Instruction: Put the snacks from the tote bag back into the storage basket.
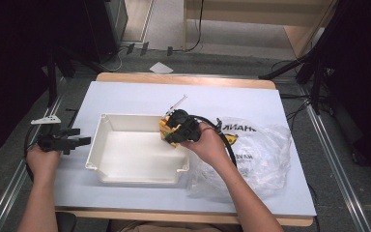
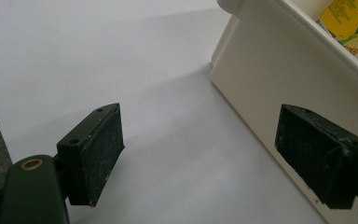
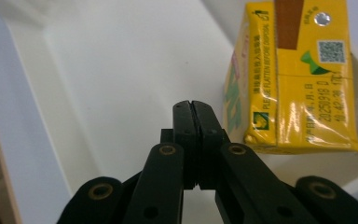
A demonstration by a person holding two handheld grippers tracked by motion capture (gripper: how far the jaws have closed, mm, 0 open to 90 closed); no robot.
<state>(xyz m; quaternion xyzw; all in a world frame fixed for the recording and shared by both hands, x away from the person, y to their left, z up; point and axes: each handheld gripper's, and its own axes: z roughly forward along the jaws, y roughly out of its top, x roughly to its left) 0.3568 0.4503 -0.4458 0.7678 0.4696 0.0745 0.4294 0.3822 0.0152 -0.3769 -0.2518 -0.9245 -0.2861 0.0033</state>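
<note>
Yellow carton in the tray, right gripper closed beside it.

High view: carton [image 1: 164, 126] at frame centre, against the tray's [image 1: 125, 176] right wall, under the right gripper [image 1: 176, 129]; left gripper [image 1: 79, 141] idle at left. Left gripper view: jaws wide apart, nothing between, tray wall at right. Right gripper view: jaws pressed together, empty, carton at upper right. Probably light, stiff, glossy and slippery, crushable; best gripped across the flat sides.

Yellow drink carton [image 3: 303, 84]: "PLEASE FLATTEN BEFORE DISPOSAL", "20250918 D", QR code; plastic bag [image 1: 251, 154]: mirrored lettering, unreadable
</note>
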